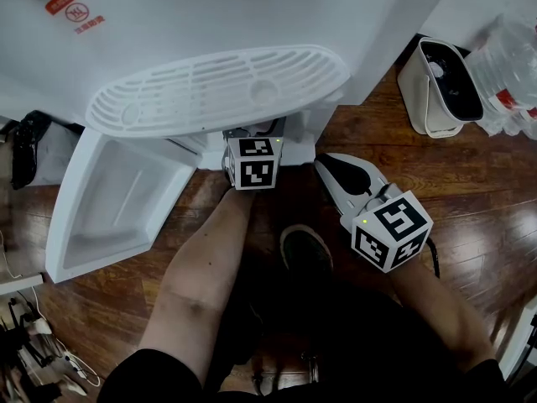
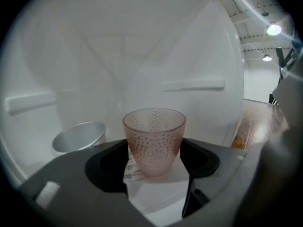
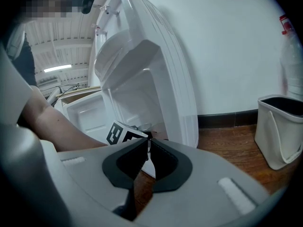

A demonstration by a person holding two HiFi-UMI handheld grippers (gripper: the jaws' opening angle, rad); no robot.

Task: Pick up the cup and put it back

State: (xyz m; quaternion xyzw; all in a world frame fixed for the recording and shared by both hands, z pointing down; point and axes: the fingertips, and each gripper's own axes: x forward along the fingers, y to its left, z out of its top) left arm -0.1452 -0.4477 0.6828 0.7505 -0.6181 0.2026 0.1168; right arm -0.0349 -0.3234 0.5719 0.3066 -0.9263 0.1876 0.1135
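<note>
A pink dimpled glass cup stands upright on a white shelf inside a small white fridge, on a paper label. My left gripper reaches in around it; its black pads lie against both sides of the cup's upper part. In the head view only that gripper's marker cube shows, under the white grille; the cup is hidden there. My right gripper hovers over the wooden floor to the right, jaws closed together on nothing, and it sees the left marker cube.
A silver metal bowl sits left of the cup on the same shelf. The fridge door hangs open to the left. A white bin and water bottles stand at the right. Cables lie at the lower left.
</note>
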